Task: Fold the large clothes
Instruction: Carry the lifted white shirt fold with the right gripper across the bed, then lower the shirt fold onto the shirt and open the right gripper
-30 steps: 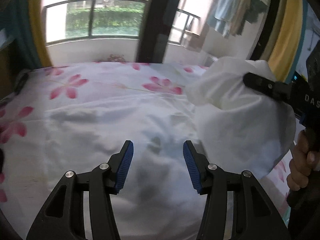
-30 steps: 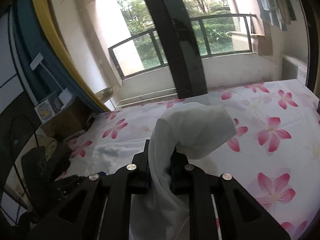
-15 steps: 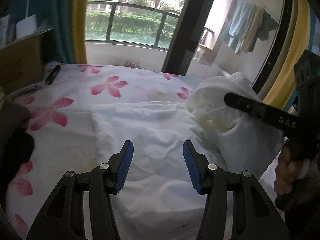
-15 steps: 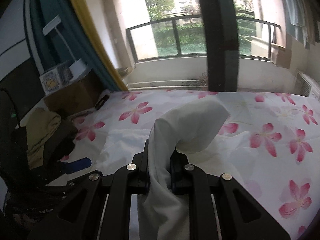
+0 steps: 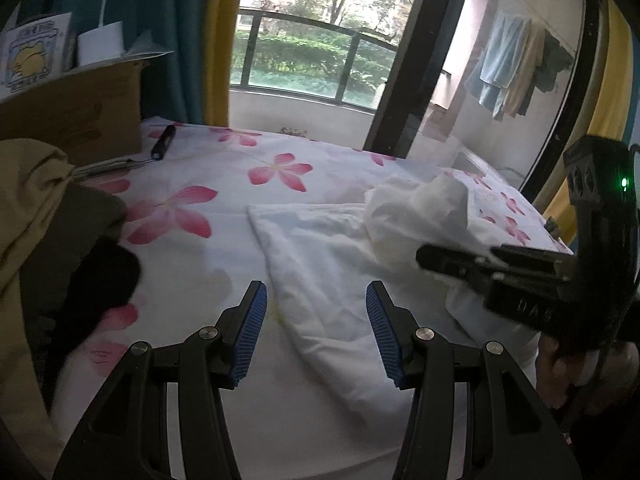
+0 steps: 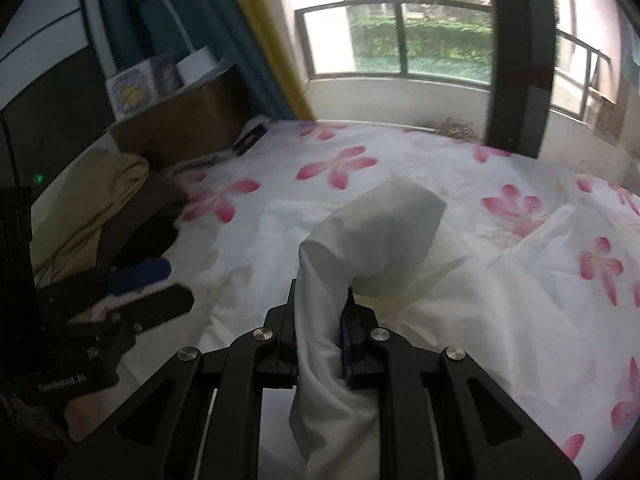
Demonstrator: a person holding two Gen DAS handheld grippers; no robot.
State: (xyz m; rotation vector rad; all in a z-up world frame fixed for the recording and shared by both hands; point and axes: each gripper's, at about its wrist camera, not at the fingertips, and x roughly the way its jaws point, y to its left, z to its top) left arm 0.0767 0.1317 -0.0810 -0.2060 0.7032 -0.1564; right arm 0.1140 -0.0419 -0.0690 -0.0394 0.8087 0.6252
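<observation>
Your right claw (image 6: 320, 344) pinches a bunched fold of the white garment (image 5: 320, 264), lifting it for folding. Your left claw (image 5: 316, 332) hangs wide, empty, above the bed (image 5: 192, 256)

I see a plain white garment (image 5: 328, 256) on a white bedsheet (image 5: 224, 184) with pink flowers. Tool pads (image 5: 250, 332) are blue; curtains (image 5: 176, 36) teal and yellow.

A garment (image 5: 320, 264) lies spread on the bed (image 5: 224, 184), one bunched end lifted above it to the right. At the bed's left edge sits a heap of clothes (image 5: 44, 216) — behind it a cardboard box (image 5: 76, 116), with a window (image 5: 304, 60) beyond the bed.
</observation>
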